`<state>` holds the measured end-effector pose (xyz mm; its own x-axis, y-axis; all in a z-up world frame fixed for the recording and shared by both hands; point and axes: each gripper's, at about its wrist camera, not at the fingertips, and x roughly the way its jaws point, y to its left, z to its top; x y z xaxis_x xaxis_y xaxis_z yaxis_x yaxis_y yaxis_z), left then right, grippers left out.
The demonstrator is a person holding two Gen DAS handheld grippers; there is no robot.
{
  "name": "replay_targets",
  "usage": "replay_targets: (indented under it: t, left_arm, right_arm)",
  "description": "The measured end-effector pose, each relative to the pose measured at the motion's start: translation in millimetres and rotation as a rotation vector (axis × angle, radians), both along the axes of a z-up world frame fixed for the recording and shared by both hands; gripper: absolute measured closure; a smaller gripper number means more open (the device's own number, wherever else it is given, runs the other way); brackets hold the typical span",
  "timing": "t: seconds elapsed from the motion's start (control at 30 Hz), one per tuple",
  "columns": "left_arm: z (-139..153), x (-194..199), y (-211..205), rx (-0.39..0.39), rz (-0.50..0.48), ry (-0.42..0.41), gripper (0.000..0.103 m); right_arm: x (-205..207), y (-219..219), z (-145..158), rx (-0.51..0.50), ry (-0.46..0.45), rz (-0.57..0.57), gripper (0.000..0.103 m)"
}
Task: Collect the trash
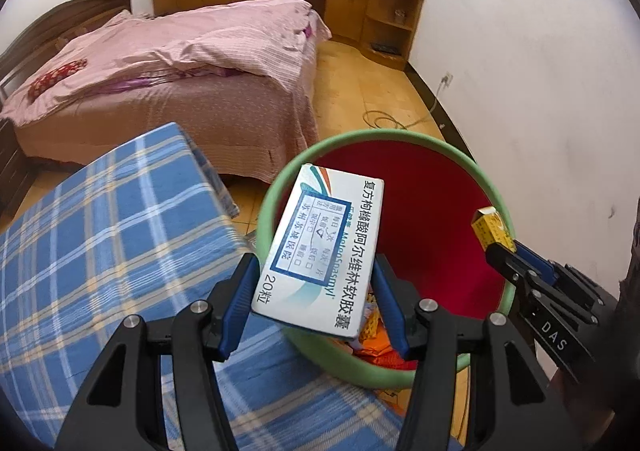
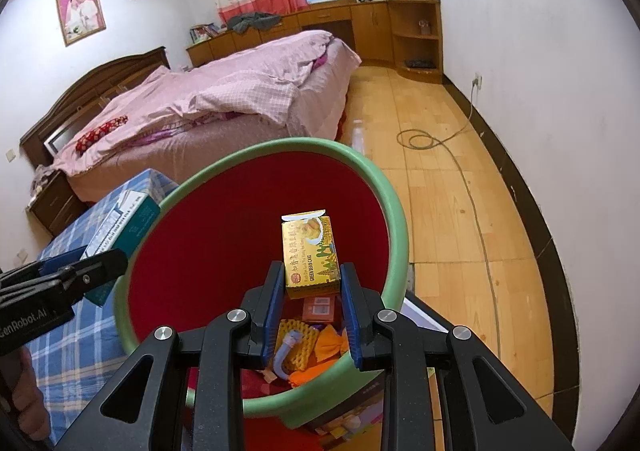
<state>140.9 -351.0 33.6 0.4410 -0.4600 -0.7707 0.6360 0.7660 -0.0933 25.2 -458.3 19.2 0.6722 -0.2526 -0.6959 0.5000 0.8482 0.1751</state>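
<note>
My left gripper (image 1: 316, 271) is shut on a white medicine box (image 1: 320, 251) with blue print, held over the near rim of a green bin (image 1: 416, 137) with a red inside. The same white and teal medicine box (image 2: 124, 223) shows at the bin's left edge in the right wrist view. My right gripper (image 2: 312, 283) is shut on a small yellow cake box (image 2: 310, 251), held above the green bin's (image 2: 280, 147) open mouth. In the left wrist view the right gripper (image 1: 496, 239) and its yellow box (image 1: 490, 227) sit at the bin's right rim. Orange and yellow scraps (image 2: 316, 347) lie at the bin's bottom.
A blue plaid surface (image 1: 100, 251) lies left of the bin. Behind it stands a bed (image 2: 240, 99) with a pink quilt. Wooden cabinets (image 2: 412, 31) line the far wall. A cable (image 2: 468, 187) runs over the wooden floor along the right wall. Boxes (image 2: 348, 419) lie beneath the bin.
</note>
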Motion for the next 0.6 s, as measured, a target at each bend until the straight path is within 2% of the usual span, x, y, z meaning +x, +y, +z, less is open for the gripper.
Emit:
replay_targets:
  t: [0.17, 0.4, 0.47, 0.6]
  left_arm:
    - [-11.5, 1.9, -10.2, 0.022, -0.022, 0.006, 0.046]
    - [-15.2, 8.9, -4.3, -0.016, 0.0, 0.057, 0.045]
    - [-13.0, 10.2, 0.8, -0.026, 0.016, 0.069, 0.045]
    - [-8.6, 10.7, 9.5, -0.05, 0.039, 0.07, 0.045]
  right_arm:
    - [1.8, -5.5, -8.7, 0.032, 0.011, -0.003, 0.074]
    - [5.0, -3.7, -11.9, 0.04, 0.026, 0.013, 0.072]
    - [3.9, -2.0, -10.8, 0.04, 0.023, 0.017, 0.066]
    - [-2.2, 3.0, -4.9, 0.035, 0.019, 0.025, 0.062]
